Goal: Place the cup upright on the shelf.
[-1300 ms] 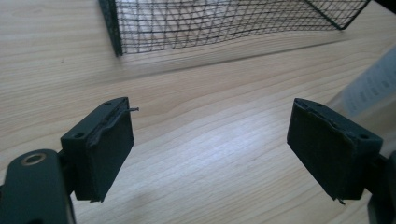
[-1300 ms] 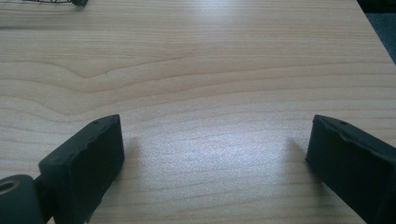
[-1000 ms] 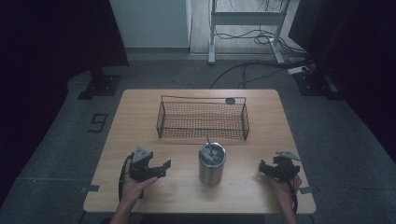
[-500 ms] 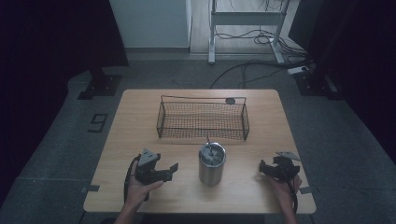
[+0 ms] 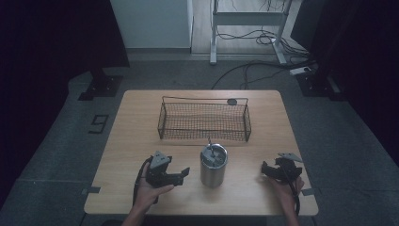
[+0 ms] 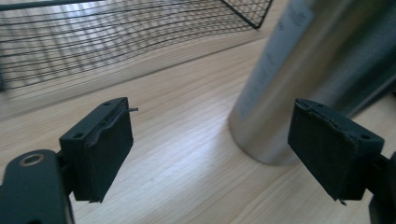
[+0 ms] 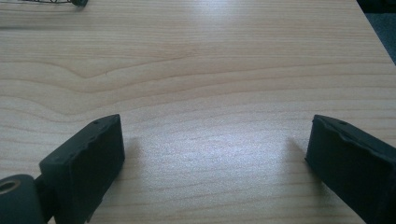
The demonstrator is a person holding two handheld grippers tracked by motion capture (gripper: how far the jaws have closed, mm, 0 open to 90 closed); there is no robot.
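Beside the left tool (image 6: pixel 210 154), the steel cup (image 6: pixel 303 70) looms.

1. Left gripper (image 6: pixel 210 154) low over the wooden table (image 6: pixel 177 154), both black jaws spread wide, nothing between them but bare wood
2. Steel cup (image 6: pixel 303 79) looms at upper right, standing on the table, its base just beyond the right-hand jaw
3. Whether that jaw touches the cup is unclear
4. Black wire basket (image 6: pixel 116 42) runs across the top, blurred, well beyond the left-hand jaw
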